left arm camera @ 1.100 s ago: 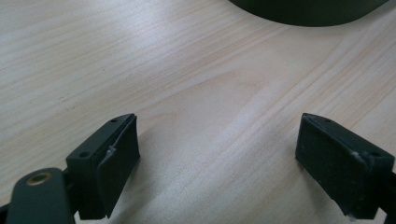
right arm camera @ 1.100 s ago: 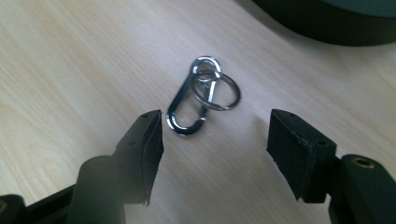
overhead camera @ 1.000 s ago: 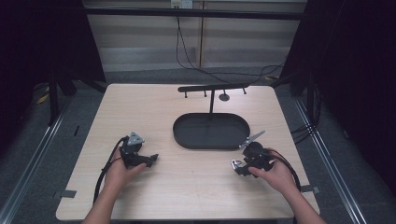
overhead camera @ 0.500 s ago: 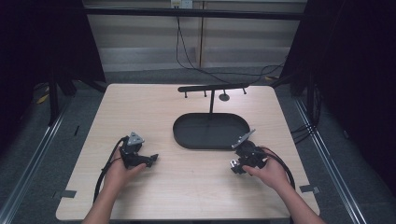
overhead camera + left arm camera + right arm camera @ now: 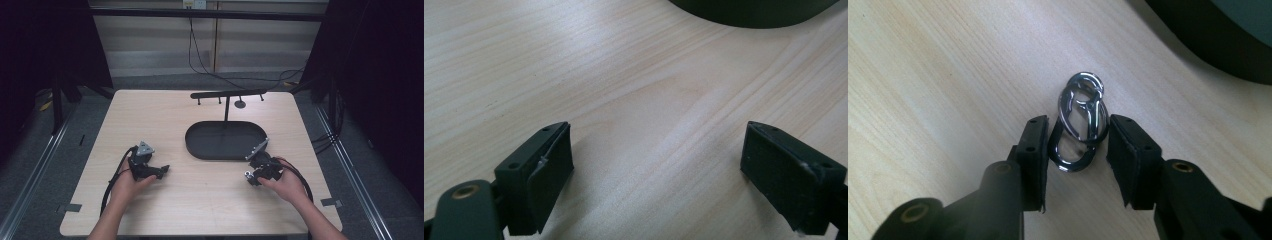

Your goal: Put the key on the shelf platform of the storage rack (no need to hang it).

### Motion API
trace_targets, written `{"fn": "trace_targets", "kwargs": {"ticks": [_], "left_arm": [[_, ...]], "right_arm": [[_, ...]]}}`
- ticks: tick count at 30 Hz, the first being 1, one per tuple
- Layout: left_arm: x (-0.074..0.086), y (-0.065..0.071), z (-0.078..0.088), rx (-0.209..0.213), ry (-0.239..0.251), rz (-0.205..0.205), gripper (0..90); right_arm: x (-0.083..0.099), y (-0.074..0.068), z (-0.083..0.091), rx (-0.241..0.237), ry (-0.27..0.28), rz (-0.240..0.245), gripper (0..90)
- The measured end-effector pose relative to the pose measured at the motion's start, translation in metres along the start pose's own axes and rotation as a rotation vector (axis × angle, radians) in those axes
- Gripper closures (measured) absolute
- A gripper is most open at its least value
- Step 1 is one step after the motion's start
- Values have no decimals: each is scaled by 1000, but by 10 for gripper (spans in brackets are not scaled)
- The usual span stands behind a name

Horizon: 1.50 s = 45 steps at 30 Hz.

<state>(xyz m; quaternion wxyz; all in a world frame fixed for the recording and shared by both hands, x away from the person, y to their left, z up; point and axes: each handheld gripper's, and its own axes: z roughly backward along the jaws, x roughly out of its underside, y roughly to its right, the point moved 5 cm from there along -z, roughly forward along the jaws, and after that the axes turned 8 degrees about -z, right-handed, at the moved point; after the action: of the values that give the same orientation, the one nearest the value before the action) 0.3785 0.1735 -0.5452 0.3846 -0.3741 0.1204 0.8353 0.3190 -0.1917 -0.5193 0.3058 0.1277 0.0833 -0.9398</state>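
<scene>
A silver metal snap clip (image 5: 1080,107) lies flat on the wooden table (image 5: 200,200), just in front of the black oval tray (image 5: 192,145). My right gripper (image 5: 1077,150) straddles the clip, and its jaws have just been closing. The pads (image 5: 1035,150) stand right at the clip's two sides and I see no firm press. In the high view, the right gripper (image 5: 251,177) sits near the tray's right front, with the clip (image 5: 247,175) at its tips. My left gripper (image 5: 656,170) rests open on bare wood, left of the tray, and appears as the left gripper (image 5: 161,171) from above.
A black T-shaped stand (image 5: 227,94) with small pegs rises from behind the tray. Cables trail from both grippers toward the table's front edge. Dark curtains and metal rails flank the table.
The right gripper has shifted slightly to the left and turned a little over the clip. The left hand and its gripper have stayed still.
</scene>
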Motion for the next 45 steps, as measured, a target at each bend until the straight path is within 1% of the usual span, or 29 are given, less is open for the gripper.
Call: {"fn": "trace_targets", "kwargs": {"ticks": [2,3,5,13,16,18,21,22,24,26,32,33,34,37,45], "left_arm": [[0,0,0,0,-1,0,131],[0,0,0,0,0,0,131],[0,0,0,0,0,-1,131],[0,0,0,1,-2,0,131],[0,0,0,1,0,-1,131],[0,0,0,1,-2,-1,131],[0,0,0,2,-1,-2,131],[0,0,0,2,-1,-2,131],[0,0,0,2,-1,-2,131],[0,0,0,2,-2,-4,131],[0,0,0,4,-2,-6,131],[0,0,0,5,-1,-6,131],[0,0,0,5,-2,-7,131],[0,0,0,5,-1,-6,131],[1,0,1,4,-5,-6,131]], "right_arm": [[0,0,0,0,-2,-1,630],[0,-1,0,-1,-6,-3,659],[-1,-1,0,-2,-7,-6,676],[-2,-2,0,5,-18,-15,683],[-2,-1,0,-11,-26,-28,684],[-2,-1,0,-14,-26,-25,684],[-2,-2,1,-42,-32,-29,685],[-2,-3,1,-55,-34,-21,685],[-2,-4,1,-54,-38,-24,685],[-2,-4,1,-55,-47,-16,685],[-4,-3,8,-73,-29,-24,685],[-4,-2,10,-74,-29,-32,685],[-4,0,11,-70,-23,-27,685],[-5,3,14,-72,-17,-37,685],[-7,10,20,-71,-2,-37,685]]}}
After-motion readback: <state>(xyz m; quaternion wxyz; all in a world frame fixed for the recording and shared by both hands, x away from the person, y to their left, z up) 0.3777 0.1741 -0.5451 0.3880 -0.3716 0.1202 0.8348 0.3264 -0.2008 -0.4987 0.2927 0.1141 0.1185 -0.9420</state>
